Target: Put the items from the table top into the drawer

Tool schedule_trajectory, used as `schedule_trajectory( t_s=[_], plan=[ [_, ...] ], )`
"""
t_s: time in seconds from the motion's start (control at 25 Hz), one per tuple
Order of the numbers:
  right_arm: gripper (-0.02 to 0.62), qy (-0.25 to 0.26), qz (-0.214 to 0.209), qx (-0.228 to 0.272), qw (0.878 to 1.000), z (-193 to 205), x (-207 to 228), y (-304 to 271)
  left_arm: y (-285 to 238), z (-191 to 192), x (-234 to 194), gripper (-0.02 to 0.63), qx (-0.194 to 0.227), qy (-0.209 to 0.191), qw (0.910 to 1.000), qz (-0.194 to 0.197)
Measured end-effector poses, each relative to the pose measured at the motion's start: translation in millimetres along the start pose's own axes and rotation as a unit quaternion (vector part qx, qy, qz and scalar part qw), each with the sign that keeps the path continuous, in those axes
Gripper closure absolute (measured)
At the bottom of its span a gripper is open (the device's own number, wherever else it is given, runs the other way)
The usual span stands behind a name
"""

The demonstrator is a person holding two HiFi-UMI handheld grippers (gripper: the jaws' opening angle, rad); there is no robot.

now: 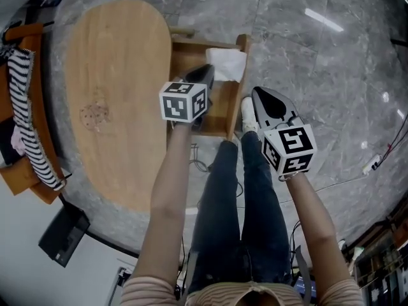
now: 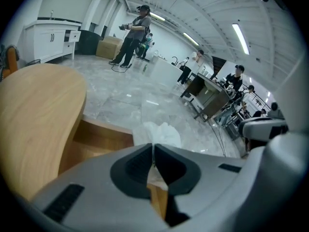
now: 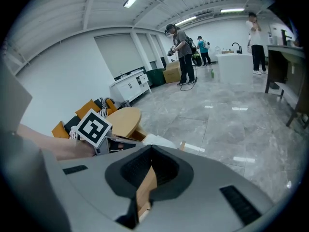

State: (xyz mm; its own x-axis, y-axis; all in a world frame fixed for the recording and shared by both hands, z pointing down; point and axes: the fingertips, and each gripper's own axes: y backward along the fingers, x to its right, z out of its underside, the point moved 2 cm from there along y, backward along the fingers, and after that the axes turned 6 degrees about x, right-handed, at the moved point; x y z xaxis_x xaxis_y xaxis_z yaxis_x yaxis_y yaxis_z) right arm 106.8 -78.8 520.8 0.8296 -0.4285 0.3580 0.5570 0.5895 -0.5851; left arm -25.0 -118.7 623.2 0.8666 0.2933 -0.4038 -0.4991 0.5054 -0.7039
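Note:
The oval wooden table top [image 1: 115, 101] is bare. At its right side the wooden drawer [image 1: 236, 94] stands pulled out, with a crumpled white item [image 1: 226, 64] at its far end. My left gripper [image 1: 204, 75] hangs over the drawer, tilted down, its jaws shut with nothing between them. In the left gripper view [image 2: 153, 148] the white item [image 2: 157, 133] lies just beyond the tips, inside the drawer [image 2: 104, 134]. My right gripper [image 1: 257, 94] is shut and empty, just outside the drawer's right wall. The right gripper view [image 3: 151, 150] shows the table [image 3: 123, 120] and the white item [image 3: 157, 140].
A chair with a striped cloth [image 1: 25, 107] stands left of the table. A dark flat thing [image 1: 64, 234] lies on the floor near me. My legs [image 1: 242, 203] stand in front of the drawer. A power strip [image 1: 371, 164] lies right; people [image 2: 135, 33] stand far off.

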Motion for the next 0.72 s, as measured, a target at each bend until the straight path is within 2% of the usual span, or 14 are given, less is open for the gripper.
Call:
schedule_trajectory(
  t_s=[0.44, 0.72],
  plan=[
    [0.588, -0.001, -0.014, -0.03, 0.999, 23.3, 2.7, -24.6, -34.0, 22.4, -14.0, 0.578, -0.056, -0.022, 0.9982, -0.003],
    [0.587, -0.004, -0.017, -0.039, 0.999, 29.2, 5.7, -33.5, -47.8, 34.0, -25.4, 0.578, -0.074, -0.028, 0.9968, -0.007]
  ],
)
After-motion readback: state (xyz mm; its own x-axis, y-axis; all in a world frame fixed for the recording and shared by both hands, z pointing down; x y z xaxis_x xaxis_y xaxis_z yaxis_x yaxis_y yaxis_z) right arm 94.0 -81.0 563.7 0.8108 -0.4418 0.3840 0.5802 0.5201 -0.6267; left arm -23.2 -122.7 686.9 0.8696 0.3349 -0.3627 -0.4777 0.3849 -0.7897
